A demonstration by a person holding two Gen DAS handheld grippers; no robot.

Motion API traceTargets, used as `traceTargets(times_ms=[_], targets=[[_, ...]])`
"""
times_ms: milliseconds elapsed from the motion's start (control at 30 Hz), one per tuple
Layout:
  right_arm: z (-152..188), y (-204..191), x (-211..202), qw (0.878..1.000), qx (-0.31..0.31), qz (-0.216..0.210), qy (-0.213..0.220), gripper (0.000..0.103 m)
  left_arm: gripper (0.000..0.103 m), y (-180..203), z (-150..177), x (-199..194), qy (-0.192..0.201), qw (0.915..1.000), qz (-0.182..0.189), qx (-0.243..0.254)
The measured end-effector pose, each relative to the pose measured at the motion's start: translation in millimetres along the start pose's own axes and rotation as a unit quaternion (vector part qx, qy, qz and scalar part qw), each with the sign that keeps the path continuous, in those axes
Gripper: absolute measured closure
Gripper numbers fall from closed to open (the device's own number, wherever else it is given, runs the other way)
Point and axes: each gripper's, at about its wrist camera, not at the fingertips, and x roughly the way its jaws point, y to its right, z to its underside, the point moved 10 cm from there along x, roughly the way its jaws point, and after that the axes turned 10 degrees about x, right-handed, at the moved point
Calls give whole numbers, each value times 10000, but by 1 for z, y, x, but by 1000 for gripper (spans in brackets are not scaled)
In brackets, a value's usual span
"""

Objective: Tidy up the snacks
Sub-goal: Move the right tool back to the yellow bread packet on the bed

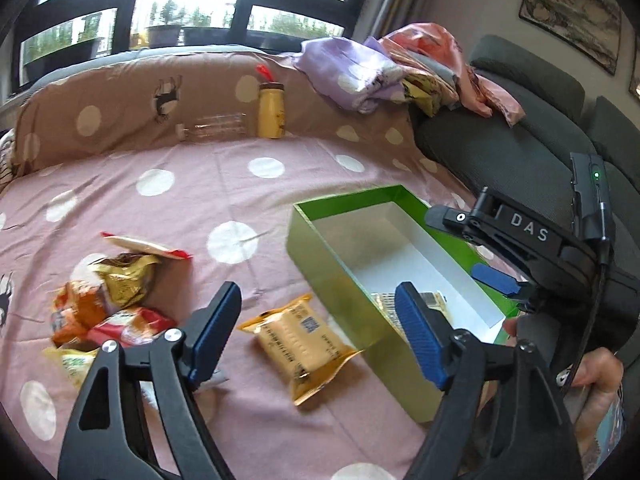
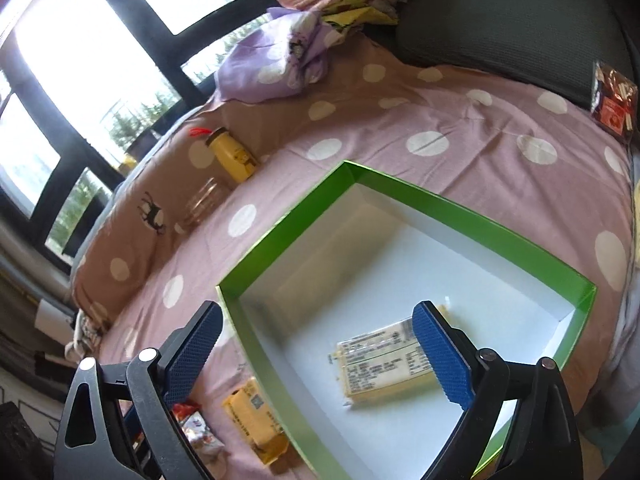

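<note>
Left wrist view: left gripper (image 1: 320,320) spread wide, nothing held, poised above the yellow cracker packet (image 1: 302,346) lying flat on the pink dotted bedsheet (image 1: 180,200), just beside the near wall of the green box (image 1: 332,276); heap of loose snack bags (image 1: 108,304) further left on the sheet, well apart from the box; right gripper (image 1: 496,276) seen over the box's far side, blue pads parted, nothing between them; yellow bottle (image 1: 271,110) and a clear jar (image 1: 212,128) against the brown bolster, not part of the job. Right wrist view: right gripper (image 2: 320,352) open wide and empty, straddling the box's left wall (image 2: 256,344); one pale packet (image 2: 384,364) flat on the white floor of the box, rest of the floor bare; same yellow cracker packet (image 2: 256,420) outside the wall, on the sheet; one more dark snack packet (image 2: 614,100) at the far right edge. Judgement: early in the sorting, one packet boxed, several left; step in hand likely the pick of the yellow packet by the left gripper. Next move calls for lowering straight down, closing across the packet's short sides without crushing the crackers, lifting clear of the wall, then setting it down beside the pale packet.
</note>
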Motion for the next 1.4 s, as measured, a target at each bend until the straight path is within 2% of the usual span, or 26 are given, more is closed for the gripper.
traceTargets(times_ms=[133, 200, 300, 400, 600, 767, 1033, 1167, 1267, 1400], targets=[[21, -39, -2, 9983, -510, -271, -56, 1, 17, -51, 16, -30, 37, 9964, -756, -390], [34, -57, 0, 9963, -792, -315, -120, 1, 16, -74, 28, -43, 21, 9929, -1021, -606], [55, -78, 11, 9923, -1128, -429, -273, 1, 16, -103, 50, -57, 67, 9896, -1166, -845], [82, -91, 28, 9866, -1392, -535, -661, 1, 16, -131, 73, -60, -38, 9839, -1292, -1231], [114, -111, 37, 9760, -1934, -484, -871, 1, 16, -176, 103, -64, -261, 9697, -1872, -1551], [129, -109, 49, 9718, -2046, -322, -1129, 1, 16, -190, 117, -58, -461, 9649, -1911, -1742], [136, -83, 70, 9677, -2132, 304, -1311, 1, 16, -192, 121, -56, -574, 9645, -1907, -1733], [136, -64, 84, 9648, -2132, 756, -1343, 4, 16, -195, 123, -56, -637, 9625, -1925, -1803], [142, -59, 92, 9602, -2205, 879, -1471, 9, 16, -196, 124, -56, -657, 9625, -1884, -1837], [144, -58, 97, 9530, -2497, 1141, -1281, 9, 16, -195, 125, -57, -650, 9627, -1847, -1867]])
